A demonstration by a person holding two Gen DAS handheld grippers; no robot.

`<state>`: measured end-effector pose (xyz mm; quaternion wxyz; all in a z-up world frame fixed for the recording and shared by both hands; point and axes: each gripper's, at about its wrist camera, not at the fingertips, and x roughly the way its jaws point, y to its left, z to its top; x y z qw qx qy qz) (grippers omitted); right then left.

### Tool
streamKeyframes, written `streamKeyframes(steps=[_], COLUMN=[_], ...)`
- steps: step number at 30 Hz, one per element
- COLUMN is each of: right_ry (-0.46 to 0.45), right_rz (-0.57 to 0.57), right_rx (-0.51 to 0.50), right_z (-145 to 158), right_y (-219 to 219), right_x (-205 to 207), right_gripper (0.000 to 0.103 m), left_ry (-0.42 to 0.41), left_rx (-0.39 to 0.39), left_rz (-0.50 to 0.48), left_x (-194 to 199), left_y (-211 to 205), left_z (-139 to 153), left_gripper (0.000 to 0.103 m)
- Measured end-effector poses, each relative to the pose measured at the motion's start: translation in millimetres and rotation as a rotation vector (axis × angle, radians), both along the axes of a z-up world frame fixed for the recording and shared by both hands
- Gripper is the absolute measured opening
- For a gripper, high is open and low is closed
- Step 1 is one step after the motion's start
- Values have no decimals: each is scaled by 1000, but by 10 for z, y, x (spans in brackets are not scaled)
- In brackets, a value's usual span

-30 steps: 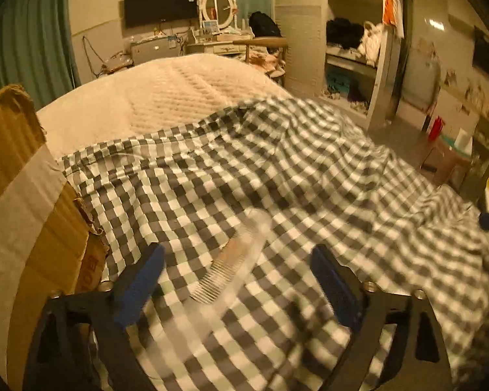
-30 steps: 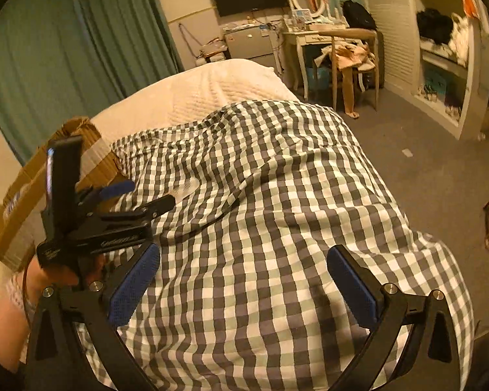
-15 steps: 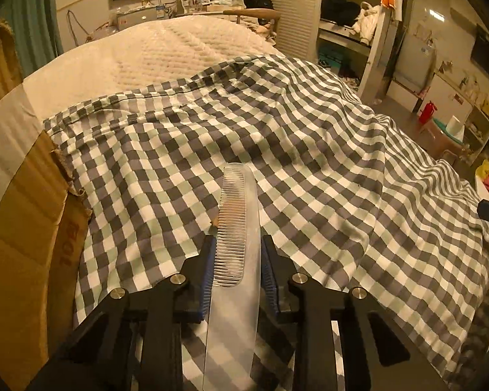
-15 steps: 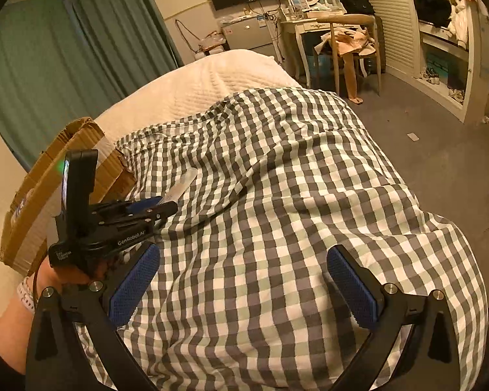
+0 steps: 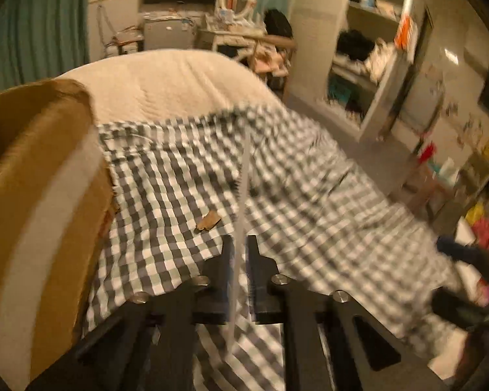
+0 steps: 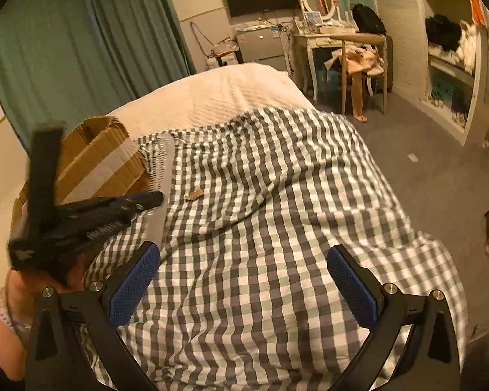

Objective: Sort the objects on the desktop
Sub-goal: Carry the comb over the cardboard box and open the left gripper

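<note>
Checked bedspread (image 6: 277,228), centre frame: left gripper (image 5: 240,262) clamping clear comb (image 5: 243,195), seemingly bound for cardboard box (image 6: 97,163) at left, not yet deposited; right gripper (image 6: 244,280) spread, empty.

A clear plastic comb (image 5: 243,195), long and narrow, is held edge-on above the checked bed cover (image 5: 185,195), its far end toward 12 o'clock. An open cardboard box (image 6: 97,159) sits at 9 o'clock.

Grey-and-white checked blanket (image 6: 277,228), brown cardboard box (image 6: 97,159), teal curtains (image 6: 65,49), blue-padded right tool (image 6: 244,280).
</note>
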<state>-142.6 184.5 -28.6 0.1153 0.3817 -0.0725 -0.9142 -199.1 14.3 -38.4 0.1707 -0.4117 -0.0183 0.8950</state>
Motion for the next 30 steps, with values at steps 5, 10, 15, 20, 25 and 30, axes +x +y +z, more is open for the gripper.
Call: streamKeyframes(steps=[5, 10, 15, 20, 25, 30], right_ry=[32, 26, -23, -42, -64, -92], right_rz=[36, 48, 2, -26, -37, -30], right_rx=[17, 110, 83, 106, 94, 40], right_z=[262, 255, 105, -28, -185, -374], right_y=[-162, -380, -324, -261, -194, -93], right_x=[106, 229, 221, 67, -185, -274], right_gripper=[103, 103, 103, 103, 103, 103], left_ry=[57, 40, -35, -112, -91, -87], left_rx=[78, 60, -11, 29, -34, -36], left_rz=[23, 42, 17, 27, 54, 63], left_x=[258, 254, 106, -82, -112, -210], left_y=[-186, -265, -125, -43, -11, 33], left_z=[378, 227, -167, -539, -690, -780], left_gripper=[7, 9, 30, 30, 30, 60])
